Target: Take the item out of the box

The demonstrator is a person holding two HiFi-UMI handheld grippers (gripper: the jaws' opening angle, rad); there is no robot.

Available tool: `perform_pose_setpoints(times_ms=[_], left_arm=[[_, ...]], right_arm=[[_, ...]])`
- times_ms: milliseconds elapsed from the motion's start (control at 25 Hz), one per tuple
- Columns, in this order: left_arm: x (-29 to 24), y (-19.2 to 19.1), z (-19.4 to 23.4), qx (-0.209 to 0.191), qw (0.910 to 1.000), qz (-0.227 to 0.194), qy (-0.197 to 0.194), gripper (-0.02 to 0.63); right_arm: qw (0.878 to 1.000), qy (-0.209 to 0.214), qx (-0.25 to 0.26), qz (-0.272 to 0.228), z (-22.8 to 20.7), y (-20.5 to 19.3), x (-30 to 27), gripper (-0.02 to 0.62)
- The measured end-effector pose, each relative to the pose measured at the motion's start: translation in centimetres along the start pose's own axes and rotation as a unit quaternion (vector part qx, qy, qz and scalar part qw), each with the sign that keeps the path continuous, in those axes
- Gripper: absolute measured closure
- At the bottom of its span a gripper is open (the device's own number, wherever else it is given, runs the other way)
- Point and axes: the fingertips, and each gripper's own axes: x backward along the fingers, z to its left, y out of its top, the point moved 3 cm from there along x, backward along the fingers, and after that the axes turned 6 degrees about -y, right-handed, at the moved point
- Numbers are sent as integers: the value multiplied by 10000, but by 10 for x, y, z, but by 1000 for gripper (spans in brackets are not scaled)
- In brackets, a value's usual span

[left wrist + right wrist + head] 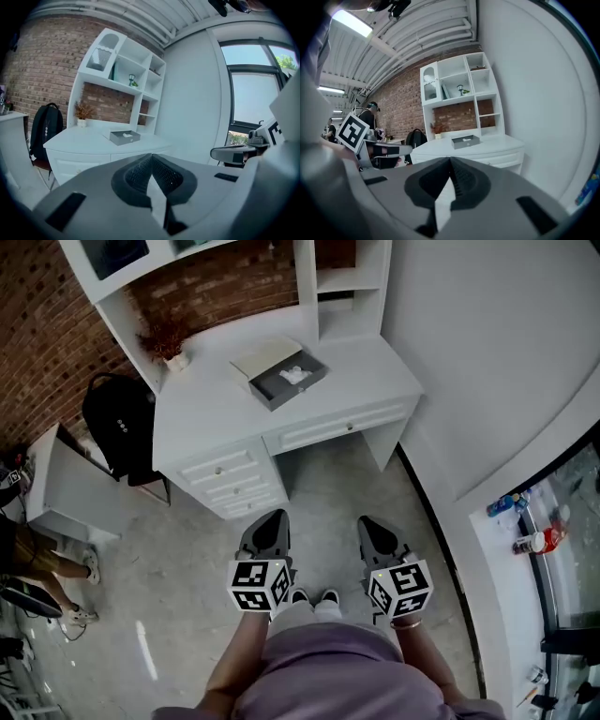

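A grey open box (290, 379) rests on the white desk (216, 409), with a small white item (295, 375) inside and its pale lid (265, 356) lying behind it. The same box (124, 137) (465, 140) appears far off in both gripper views. My left gripper (269, 522) and right gripper (372, 525) hang side by side over the floor, well short of the desk. Both have their jaws closed tip to tip with nothing between them.
A potted dried plant (168, 339) stands at the desk's back left under white shelving (333, 282). A black backpack (120, 423) sits on a chair left of the desk. A drawer unit (234, 482) fronts the desk. A curved white counter (511, 559) runs along the right.
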Motion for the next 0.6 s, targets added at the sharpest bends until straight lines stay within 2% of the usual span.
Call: perform_pose_setpoints(times_ms=[240, 600], left_arm=[[0, 6, -1, -56, 9999, -93, 74, 606], [-17, 8, 14, -93, 9999, -7, 61, 606]], right_arm=[[9999, 104, -3, -86, -2, 8, -9, 592], [9994, 287, -66, -200, -5, 23, -40, 505]])
